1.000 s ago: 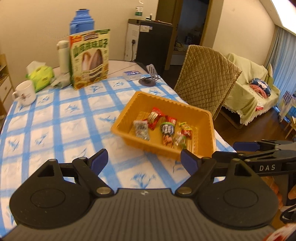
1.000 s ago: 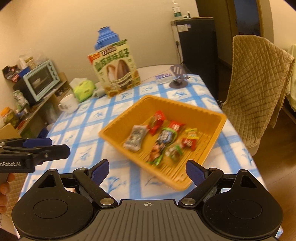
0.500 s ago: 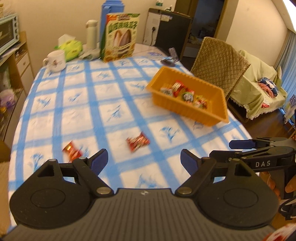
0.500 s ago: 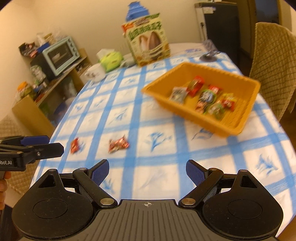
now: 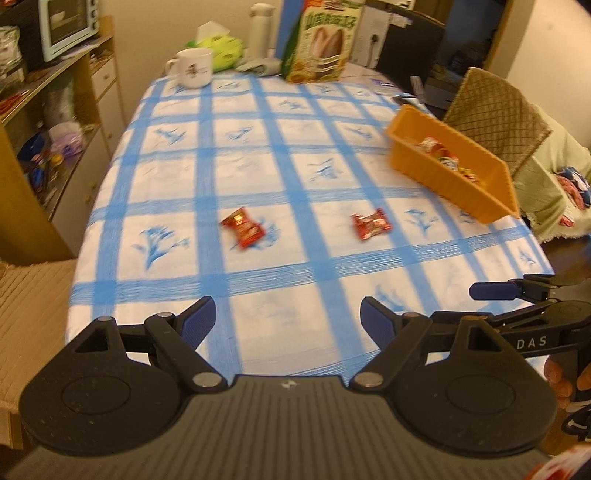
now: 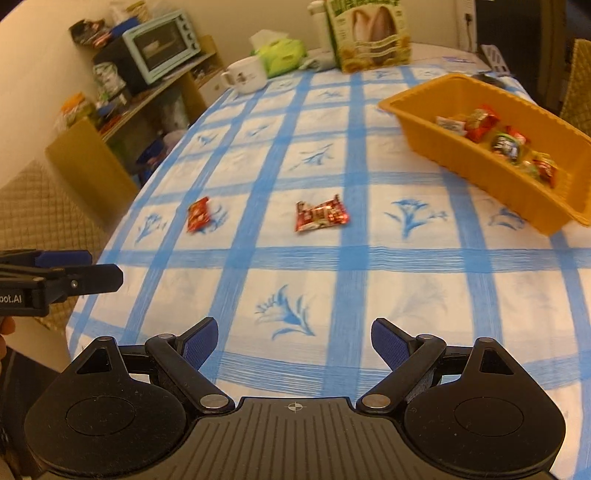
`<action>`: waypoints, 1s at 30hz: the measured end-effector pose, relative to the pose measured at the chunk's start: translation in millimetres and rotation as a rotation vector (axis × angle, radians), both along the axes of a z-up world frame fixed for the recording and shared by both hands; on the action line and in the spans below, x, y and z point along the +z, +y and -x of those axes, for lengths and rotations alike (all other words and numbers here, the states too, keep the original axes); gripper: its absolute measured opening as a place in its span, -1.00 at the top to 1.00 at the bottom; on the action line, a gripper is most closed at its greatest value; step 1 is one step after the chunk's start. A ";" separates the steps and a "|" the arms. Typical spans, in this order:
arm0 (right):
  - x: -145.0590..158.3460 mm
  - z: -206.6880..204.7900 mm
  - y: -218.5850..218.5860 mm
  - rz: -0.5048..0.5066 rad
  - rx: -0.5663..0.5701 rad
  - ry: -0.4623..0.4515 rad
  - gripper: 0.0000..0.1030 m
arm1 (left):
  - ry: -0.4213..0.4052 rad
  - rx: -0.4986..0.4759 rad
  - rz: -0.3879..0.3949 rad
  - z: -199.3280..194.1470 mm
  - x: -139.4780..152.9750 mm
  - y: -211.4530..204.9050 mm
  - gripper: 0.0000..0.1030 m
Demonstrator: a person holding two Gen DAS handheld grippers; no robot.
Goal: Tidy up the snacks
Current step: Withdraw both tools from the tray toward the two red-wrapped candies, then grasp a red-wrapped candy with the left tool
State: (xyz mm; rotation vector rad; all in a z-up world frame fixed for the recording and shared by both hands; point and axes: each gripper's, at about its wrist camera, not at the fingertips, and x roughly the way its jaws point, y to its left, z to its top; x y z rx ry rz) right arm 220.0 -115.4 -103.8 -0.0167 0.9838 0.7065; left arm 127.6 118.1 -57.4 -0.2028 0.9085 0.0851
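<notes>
Two red snack packets lie loose on the blue-checked tablecloth: the left packet (image 5: 242, 228) (image 6: 198, 214) and the right packet (image 5: 371, 224) (image 6: 320, 214). An orange basket (image 5: 448, 181) (image 6: 491, 166) with several wrapped snacks inside stands at the right of the table. My left gripper (image 5: 287, 319) is open over the near table edge, nothing between its fingers, the packets well ahead of it. My right gripper (image 6: 294, 338) is open too, empty, also short of the packets. Each gripper appears at the side of the other's view.
At the far end stand a white mug (image 5: 192, 68), a green tissue pack (image 6: 282, 53), a tall snack box (image 5: 321, 48) and a white flask (image 5: 260, 29). A shelf with a toaster oven (image 6: 162, 44) lines the left. Quilted chairs stand at the left (image 6: 40, 214) and the far right (image 5: 491, 114).
Both grippers have pulled back from the basket and swung left and lower. The basket has shifted to the right of both views and the two loose red packets have come into sight.
</notes>
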 end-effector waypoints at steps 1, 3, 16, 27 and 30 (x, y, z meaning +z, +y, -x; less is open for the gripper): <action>-2.1 -0.1 4.8 0.006 0.013 -0.006 -0.74 | 0.004 0.008 -0.002 1.0 -1.5 3.7 -0.63; -6.4 -2.0 11.8 0.013 0.036 -0.017 -0.73 | 0.012 0.021 -0.005 2.0 -4.9 9.3 -0.63; -25.9 -41.5 36.0 0.056 0.100 -0.089 0.40 | 0.040 0.049 -0.006 -12.5 -24.1 23.1 -0.55; -38.5 -72.4 50.2 0.077 0.102 -0.086 0.48 | 0.034 0.037 -0.008 -54.9 -37.0 22.4 -0.35; -41.2 -79.6 55.4 0.079 0.105 -0.087 0.49 | 0.037 0.038 -0.001 -65.8 -42.3 23.4 -0.34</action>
